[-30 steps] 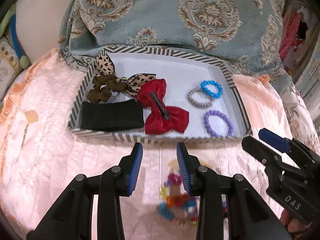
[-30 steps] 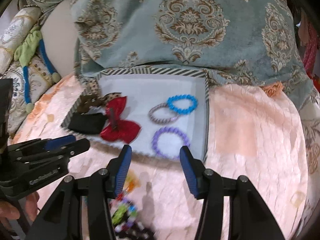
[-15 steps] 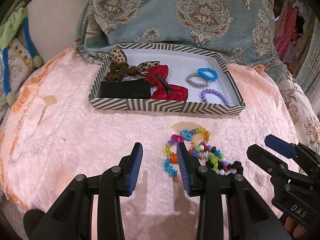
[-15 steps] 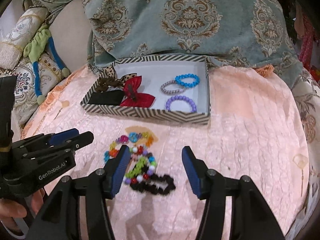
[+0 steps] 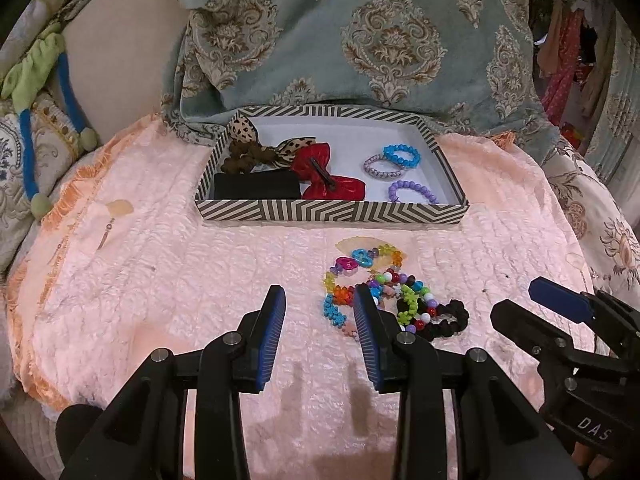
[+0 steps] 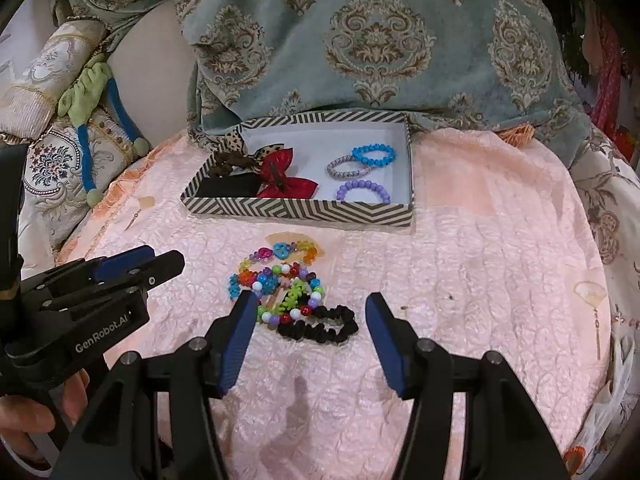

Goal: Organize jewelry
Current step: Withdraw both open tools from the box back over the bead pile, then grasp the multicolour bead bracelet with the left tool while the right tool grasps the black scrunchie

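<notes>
Jewelry left to sort is a tangled heap of multicoloured plastic bead bracelets (image 6: 280, 280) with a black ruffled fabric scrunchie (image 6: 320, 325) at its near edge, lying on the pink quilted bedspread (image 6: 480, 264) just below the zigzag-striped cardboard tray (image 6: 304, 211) in mid frame. In the right wrist view the scrunchie lies between the blue pads of the right tongs (image 6: 312, 320), its long axis running left to right across the gap, so these tongs seem better placed for it. They are spread with nothing pinched. In the left wrist view the left tongs (image 5: 320, 316) are also spread and empty, and the heap sits at and beyond their right pad, right of centre.
</notes>
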The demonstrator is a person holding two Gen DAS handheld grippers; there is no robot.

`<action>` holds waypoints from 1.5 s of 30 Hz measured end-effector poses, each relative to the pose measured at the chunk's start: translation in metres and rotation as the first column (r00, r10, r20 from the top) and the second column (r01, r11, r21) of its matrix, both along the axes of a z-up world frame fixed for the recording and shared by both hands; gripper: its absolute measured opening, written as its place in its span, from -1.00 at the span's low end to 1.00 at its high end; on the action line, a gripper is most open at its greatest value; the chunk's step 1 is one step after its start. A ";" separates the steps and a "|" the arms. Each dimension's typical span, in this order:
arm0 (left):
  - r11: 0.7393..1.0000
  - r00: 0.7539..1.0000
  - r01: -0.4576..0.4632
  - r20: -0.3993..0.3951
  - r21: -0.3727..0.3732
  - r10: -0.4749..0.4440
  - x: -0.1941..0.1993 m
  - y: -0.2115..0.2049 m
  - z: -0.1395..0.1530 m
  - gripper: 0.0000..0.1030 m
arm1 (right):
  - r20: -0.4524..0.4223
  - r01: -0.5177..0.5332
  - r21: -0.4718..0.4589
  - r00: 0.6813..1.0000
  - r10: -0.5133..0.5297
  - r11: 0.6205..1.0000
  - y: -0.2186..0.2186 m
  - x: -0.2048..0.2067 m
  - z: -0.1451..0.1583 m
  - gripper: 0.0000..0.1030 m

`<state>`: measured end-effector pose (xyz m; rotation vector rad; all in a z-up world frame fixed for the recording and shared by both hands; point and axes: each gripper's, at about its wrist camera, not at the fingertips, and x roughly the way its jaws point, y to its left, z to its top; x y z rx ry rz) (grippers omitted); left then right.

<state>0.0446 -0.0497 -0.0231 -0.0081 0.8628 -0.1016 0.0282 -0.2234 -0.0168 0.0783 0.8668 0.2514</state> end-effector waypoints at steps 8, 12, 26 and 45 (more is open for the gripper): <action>1.000 1.000 0.004 0.005 0.004 -0.004 -0.005 -0.004 0.002 -0.64 | 0.003 -0.001 0.002 1.000 0.001 1.000 0.000 -0.005 0.002 0.16; 1.000 1.000 0.007 0.000 0.004 -0.007 -0.007 -0.006 0.000 -0.64 | 0.001 0.001 0.001 1.000 -0.001 1.000 0.000 -0.006 0.001 0.17; 1.000 1.000 0.008 -0.024 0.009 -0.008 -0.002 -0.007 -0.008 -0.64 | -0.032 -0.001 -0.002 1.000 0.001 1.000 -0.002 0.000 -0.008 0.18; 0.967 0.977 -0.020 -0.211 -0.254 -0.035 0.022 0.026 -0.044 -0.64 | -0.118 0.025 0.013 0.993 -0.023 1.000 -0.027 0.021 -0.059 0.18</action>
